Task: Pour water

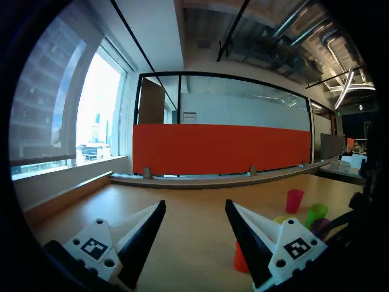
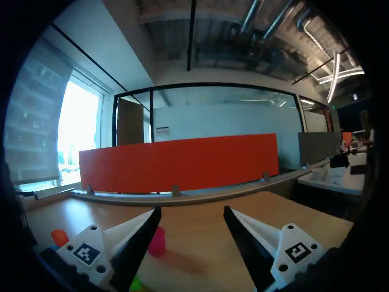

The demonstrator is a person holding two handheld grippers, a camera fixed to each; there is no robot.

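Several small plastic cups stand on the wooden table [image 1: 194,214]. In the left gripper view a pink cup [image 1: 294,200], a green cup [image 1: 316,214], a purple cup [image 1: 321,226] and a yellow cup [image 1: 280,219] sit at the right, and an orange cup [image 1: 240,258] is partly hidden behind the right finger. My left gripper [image 1: 195,207] is open above the table with nothing between its fingers. In the right gripper view a pink cup [image 2: 157,241] stands just behind the left finger, an orange cup [image 2: 60,237] sits far left, and a green rim [image 2: 135,284] peeks out at the bottom. My right gripper [image 2: 192,210] is open and holds nothing.
An orange partition panel [image 1: 221,148] runs along the table's far edge, with a glass wall behind it. Bright windows [image 1: 97,117] line the left side. Another desk with items [image 2: 340,170] lies to the right.
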